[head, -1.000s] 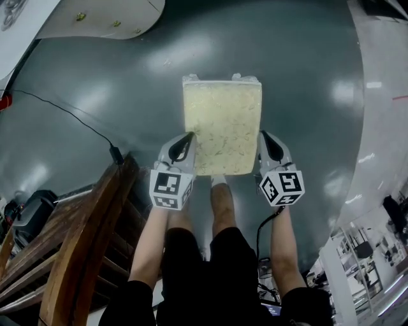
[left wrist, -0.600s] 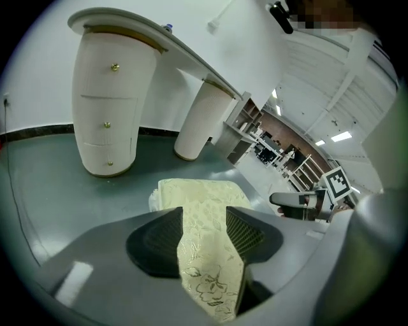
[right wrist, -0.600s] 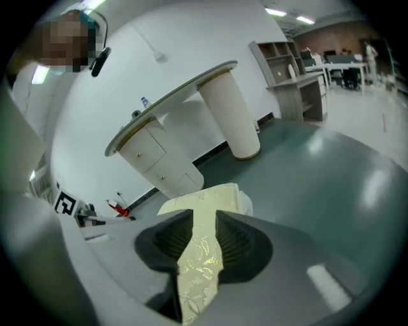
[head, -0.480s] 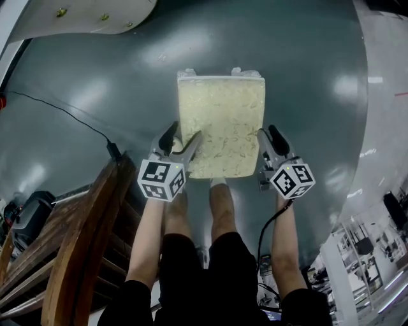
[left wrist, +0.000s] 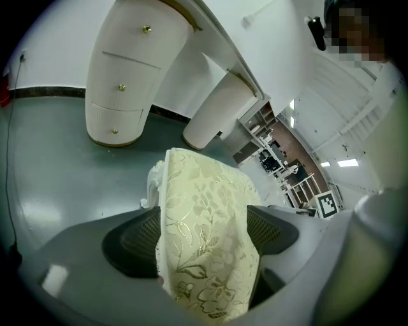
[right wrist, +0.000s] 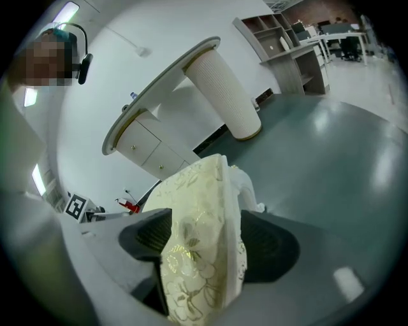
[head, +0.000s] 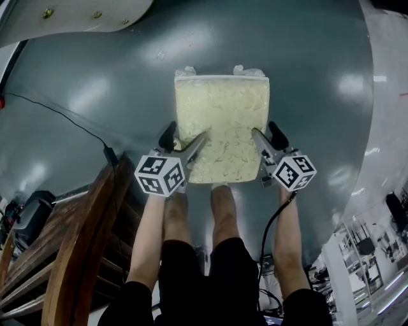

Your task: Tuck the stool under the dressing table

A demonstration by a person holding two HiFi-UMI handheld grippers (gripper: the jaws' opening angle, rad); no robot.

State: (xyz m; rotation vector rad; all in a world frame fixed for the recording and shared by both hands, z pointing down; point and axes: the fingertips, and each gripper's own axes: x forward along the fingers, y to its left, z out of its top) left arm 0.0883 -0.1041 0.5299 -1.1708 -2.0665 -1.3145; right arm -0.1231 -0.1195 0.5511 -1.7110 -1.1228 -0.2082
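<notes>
Stool (head: 222,121) cushion edges between just-opened jaws — left gripper (head: 185,134), right gripper (head: 264,130).

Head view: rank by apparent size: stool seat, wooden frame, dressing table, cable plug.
1. wooden frame, close to the camera and cropped, so unsure
2. stool seat
3. dressing table, only a corner shows
4. cable plug

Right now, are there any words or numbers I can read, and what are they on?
None: no words or numbers can be read anywhere.
The left gripper and right gripper, whose jaws have just been opening with the stool between them, carry only black-and-white square markers, no letters.
</notes>
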